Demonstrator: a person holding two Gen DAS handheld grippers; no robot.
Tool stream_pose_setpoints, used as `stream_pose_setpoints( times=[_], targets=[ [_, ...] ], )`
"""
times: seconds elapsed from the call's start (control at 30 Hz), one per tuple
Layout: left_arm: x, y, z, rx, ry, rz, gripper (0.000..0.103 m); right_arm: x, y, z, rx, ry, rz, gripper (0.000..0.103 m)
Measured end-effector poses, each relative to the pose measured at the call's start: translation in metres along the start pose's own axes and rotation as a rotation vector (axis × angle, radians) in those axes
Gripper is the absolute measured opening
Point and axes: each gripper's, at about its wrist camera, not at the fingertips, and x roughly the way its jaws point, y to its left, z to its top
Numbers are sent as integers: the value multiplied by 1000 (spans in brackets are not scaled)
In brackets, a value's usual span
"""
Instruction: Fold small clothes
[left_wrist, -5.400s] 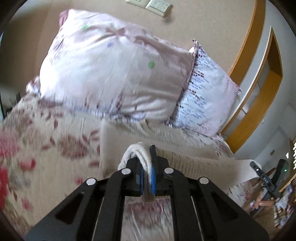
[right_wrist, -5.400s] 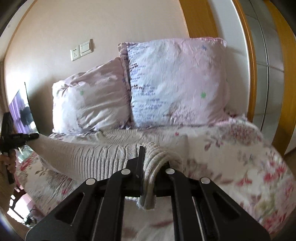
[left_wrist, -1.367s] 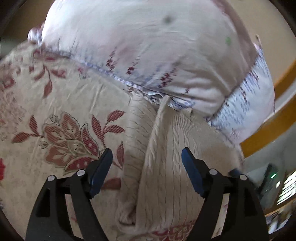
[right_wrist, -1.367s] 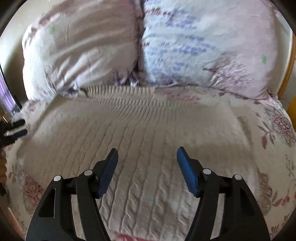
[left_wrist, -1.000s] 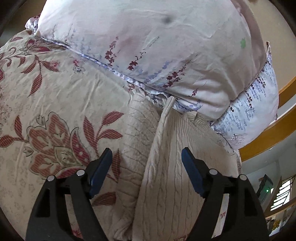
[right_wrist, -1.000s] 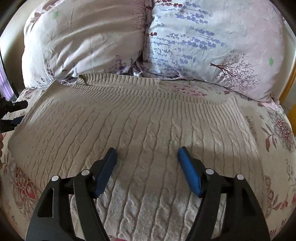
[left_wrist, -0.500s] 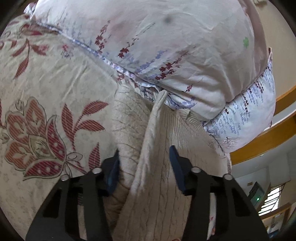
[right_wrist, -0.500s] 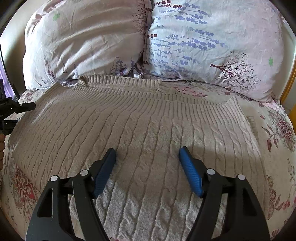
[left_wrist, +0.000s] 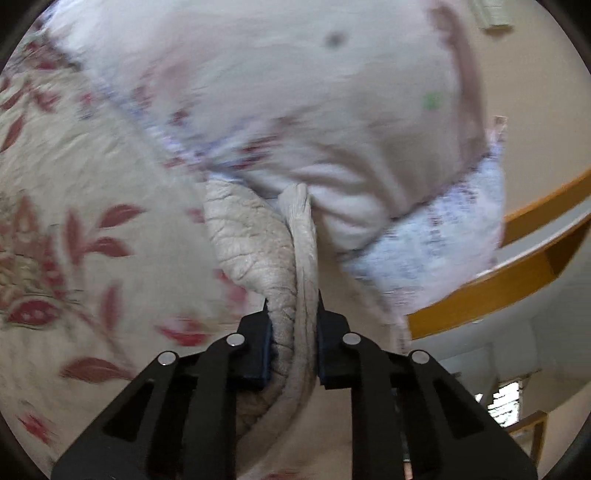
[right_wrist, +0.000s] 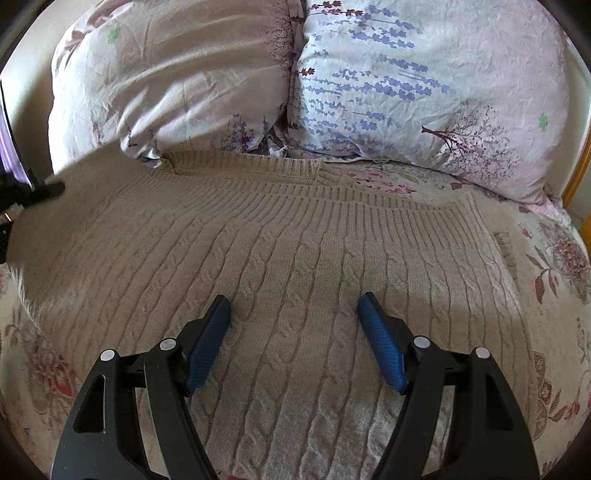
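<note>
Knitted cream sweater (right_wrist: 295, 266) lies spread flat across the floral bedspread (right_wrist: 554, 280), ribbed edge up against the two pillows (right_wrist: 424, 81).

Step in hand, as judged: starting a side fold. The left gripper (left_wrist: 291, 325) has taken the sweater's left edge, where a sleeve or side flap is bunched into a ridge (left_wrist: 258, 243) running up toward the pale pillow (left_wrist: 295, 92). Its jaws have just been closing and now stand narrow, pads pressed on a thick pinch of knit from both sides. Left wrist view is motion-blurred, so stitch detail is lost there.

The right gripper (right_wrist: 295, 314) hovers low over the middle of the sweater, jaws wide, blue pads (right_wrist: 380, 343) apart with nothing between them but the cable pattern below. Whether the tips touch the knit cannot be told. At far left of the right wrist view a dark blurred shape (right_wrist: 33, 192) sits at the sweater's edge, likely the left gripper.

Next move, as judged: lift the pinched edge and carry it across toward the centre line, keeping the fold straight. The right gripper could press down mid-panel to anchor the body. Risk: heavy knit dragging the whole garment sideways, or the pinch holding only one layer.

Against a second ago: the left jaws then stood wide astride the same ridge, nothing gripped; now they clamp it, and the pillow sits larger and higher in view. Right wrist view is nearly unchanged, jaws equally wide, sweater in the same lie.
</note>
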Motion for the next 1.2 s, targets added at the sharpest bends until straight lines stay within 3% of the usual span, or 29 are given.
stream_pose_setpoints(
  times=[0.23,0.53,0.63,0.73,0.83,0.9,0.97,1.03,1.13,1.2],
  targets=[
    [25,-77,-14,75,19,-145,16,-29,-48,0,180,-53,182,74],
    [108,-139,-55,77,128,-266,16,-65,-117,-13,348,-159,233,74],
    [150,-151,-81,71,206,-296,16,-62,-138,-19,412,-163,236,74],
    [193,-154,-106,65,367,-258,18,-56,-152,-23,482,-151,274,74],
    [191,-153,-110,77,419,-311,15,-57,-160,-26,511,-139,300,74],
    [170,-154,-102,106,386,-322,23,-62,-165,-25,515,-138,322,74],
    [145,-154,-90,152,318,-292,42,-63,-168,-24,530,-130,369,74],
    [117,-149,-81,233,224,-169,51,-61,-170,-23,545,-101,430,74],
    [97,-136,-80,330,141,15,56,-53,-169,-21,556,-35,432,73],
    [94,-123,-84,361,130,79,56,-48,-168,-22,559,8,429,68]
  ],
)
